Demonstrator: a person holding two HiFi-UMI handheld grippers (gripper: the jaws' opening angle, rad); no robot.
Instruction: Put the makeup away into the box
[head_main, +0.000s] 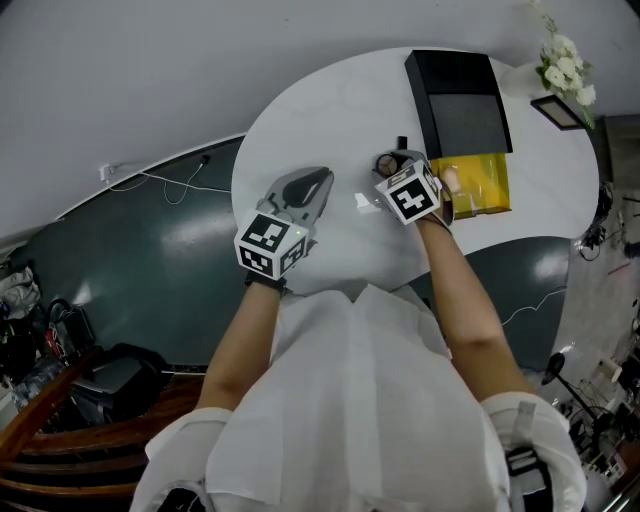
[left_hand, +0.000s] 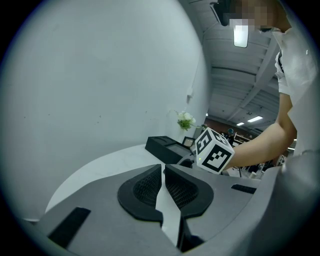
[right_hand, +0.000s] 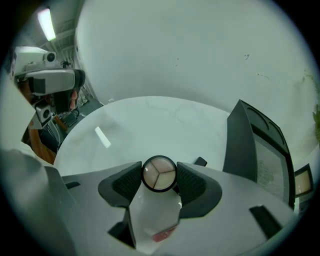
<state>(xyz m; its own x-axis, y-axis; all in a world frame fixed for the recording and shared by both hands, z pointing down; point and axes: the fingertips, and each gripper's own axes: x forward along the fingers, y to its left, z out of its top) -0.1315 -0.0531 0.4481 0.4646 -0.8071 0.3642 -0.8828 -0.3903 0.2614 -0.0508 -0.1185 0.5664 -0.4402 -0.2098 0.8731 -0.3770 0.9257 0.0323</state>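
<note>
Right gripper (right_hand: 159, 179): clamped on the round compact (right_hand: 159, 172), pads pressing its rim from both sides, three-shade pan facing the camera
Compact: over the white table (head_main: 320, 110), near the black box (head_main: 460, 110) but not yet above it
Left gripper (left_hand: 163, 174): jaws closed together on nothing, low over the table, apart from the box
Box: at the far edge of the table, seemingly open with its lid standing; yellow packet (head_main: 480, 185) just beside its near end
Step in hand: carrying the compact to the box, by the look of it
Doing it well: steady squeeze on the slick round rim, lift clear of the box wall, pass above the yellow packet, lower flat into the tray before letting go
Risk: round case likely to pop out if the grip slackens early; small black piece (right_hand: 200, 161) close ahead, easy to knock
</note>
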